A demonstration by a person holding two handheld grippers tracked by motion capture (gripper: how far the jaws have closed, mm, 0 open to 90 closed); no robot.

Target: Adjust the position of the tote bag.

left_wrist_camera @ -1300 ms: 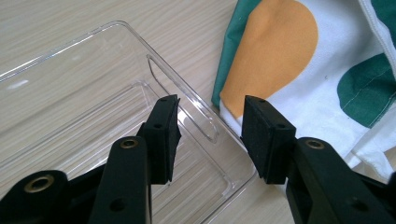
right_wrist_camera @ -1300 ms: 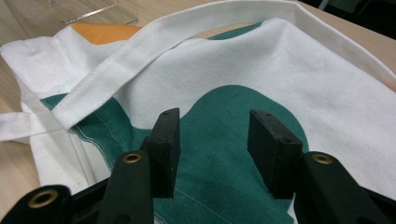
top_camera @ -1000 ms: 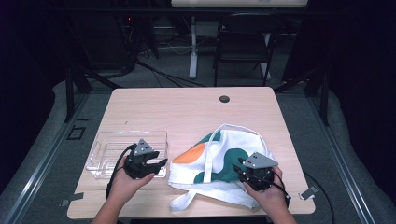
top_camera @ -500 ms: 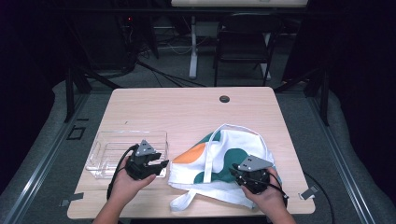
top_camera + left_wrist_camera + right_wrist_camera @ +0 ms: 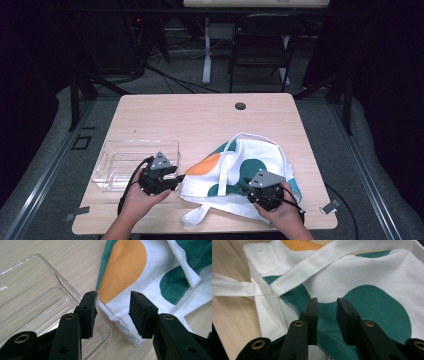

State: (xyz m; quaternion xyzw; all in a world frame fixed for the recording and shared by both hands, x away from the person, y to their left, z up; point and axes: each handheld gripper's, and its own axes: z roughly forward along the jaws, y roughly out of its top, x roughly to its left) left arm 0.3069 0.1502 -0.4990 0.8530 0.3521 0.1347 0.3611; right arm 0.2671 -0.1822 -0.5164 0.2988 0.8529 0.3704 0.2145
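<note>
A white cloth tote bag (image 5: 250, 170) with orange, green and blue patches lies crumpled on the wooden table (image 5: 200, 120), right of centre. Its white straps (image 5: 307, 265) trail toward the front edge. My left gripper (image 5: 170, 180) is open at the bag's left corner (image 5: 110, 305), jaws either side of the hem, next to the clear tray (image 5: 37, 305). My right gripper (image 5: 326, 315) is open just above a green patch (image 5: 372, 307) of the bag, jaws partly closed with a gap and nothing pinched. In the high view the right gripper (image 5: 257, 192) sits on the bag's front right part.
A clear plastic tray (image 5: 132, 162) stands empty at the table's left front. A round cable hole (image 5: 240, 106) is near the far edge. Beyond the table stand a black chair (image 5: 260, 55) and a desk leg. Cables trail from both grippers.
The right gripper has slid a little left and forward over the bag. The left gripper has stayed at the bag's left corner.
</note>
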